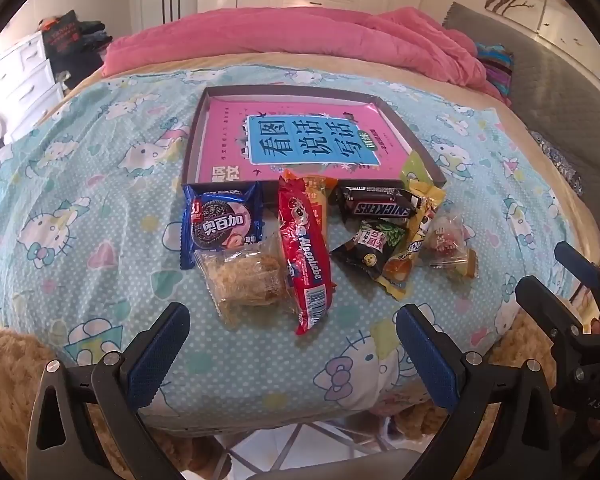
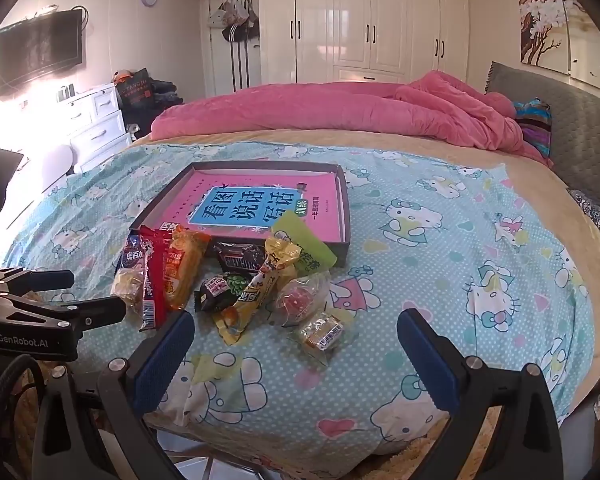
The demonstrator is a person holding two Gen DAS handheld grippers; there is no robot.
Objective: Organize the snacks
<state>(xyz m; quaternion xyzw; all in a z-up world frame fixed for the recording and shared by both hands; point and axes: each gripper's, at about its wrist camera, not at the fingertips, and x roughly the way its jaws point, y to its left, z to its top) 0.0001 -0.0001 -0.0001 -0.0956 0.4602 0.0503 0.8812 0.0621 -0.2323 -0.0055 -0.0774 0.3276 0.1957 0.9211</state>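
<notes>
Snacks (image 1: pixel 312 240) lie heaped on the bedsheet (image 1: pixel 80 200) at the box's (image 1: pixel 192 140) six o'clock edge, none sorted yet. Both the left gripper (image 1: pixel 292 352) and right gripper (image 2: pixel 296 356) hover released, empty. Only the right view shows a wrapped candy (image 2: pixel 326 332) nearest.

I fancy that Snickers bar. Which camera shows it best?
The left wrist view: the Snickers bar lies near centre, its name fully legible. In the right wrist view it looks smaller, partly hidden behind a yellow packet.
</notes>
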